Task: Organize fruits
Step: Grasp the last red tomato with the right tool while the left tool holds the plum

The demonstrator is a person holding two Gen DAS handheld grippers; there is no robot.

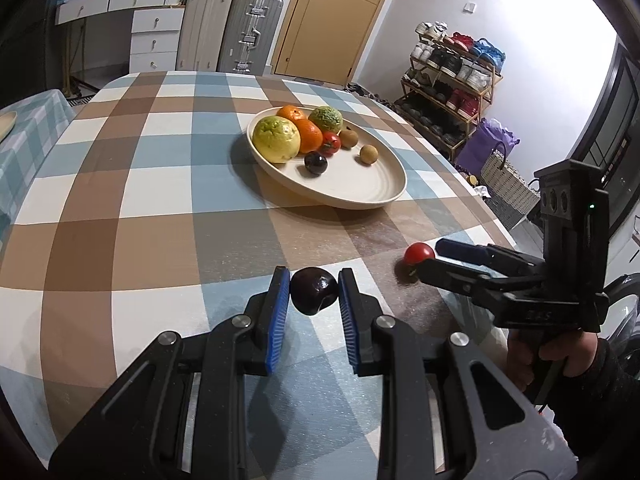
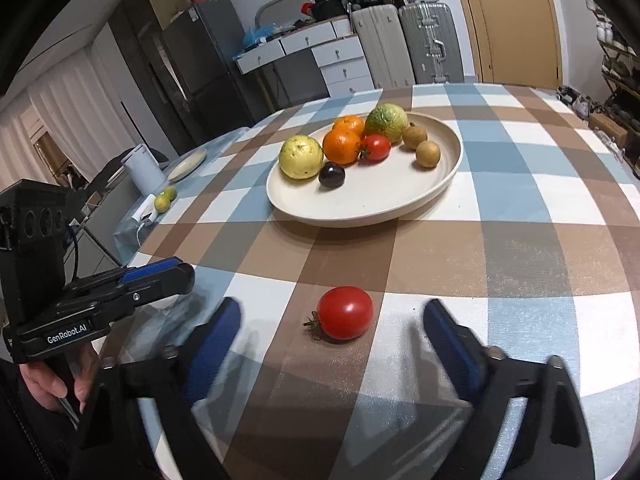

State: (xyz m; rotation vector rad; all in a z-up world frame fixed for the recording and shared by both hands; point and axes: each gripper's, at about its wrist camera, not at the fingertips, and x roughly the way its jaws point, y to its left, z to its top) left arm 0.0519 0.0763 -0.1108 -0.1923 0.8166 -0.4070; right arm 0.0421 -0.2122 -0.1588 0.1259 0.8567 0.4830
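Observation:
A cream plate point(image 1: 360, 188) point(image 2: 380, 204) on the checked tablecloth holds two guavas, two oranges, a red tomato, a dark plum and two small brown fruits. My left gripper point(image 1: 314, 292) has its blue pads on either side of a dark plum point(image 1: 313, 290) on the table, touching or nearly touching it. My right gripper point(image 2: 332, 320) is open wide around a red tomato point(image 2: 345, 313) on the cloth, without touching it. In the left wrist view the tomato point(image 1: 418, 254) lies at the right gripper's fingertips. The left gripper point(image 2: 176, 276) shows at the left of the right wrist view.
The table's right edge point(image 1: 492, 216) is close to the tomato. A side table at the left carries a white kettle point(image 2: 144, 168), a small plate point(image 2: 188, 164) and two green fruits point(image 2: 165, 199). Suitcases, drawers, a door and a shoe rack point(image 1: 452, 80) stand behind.

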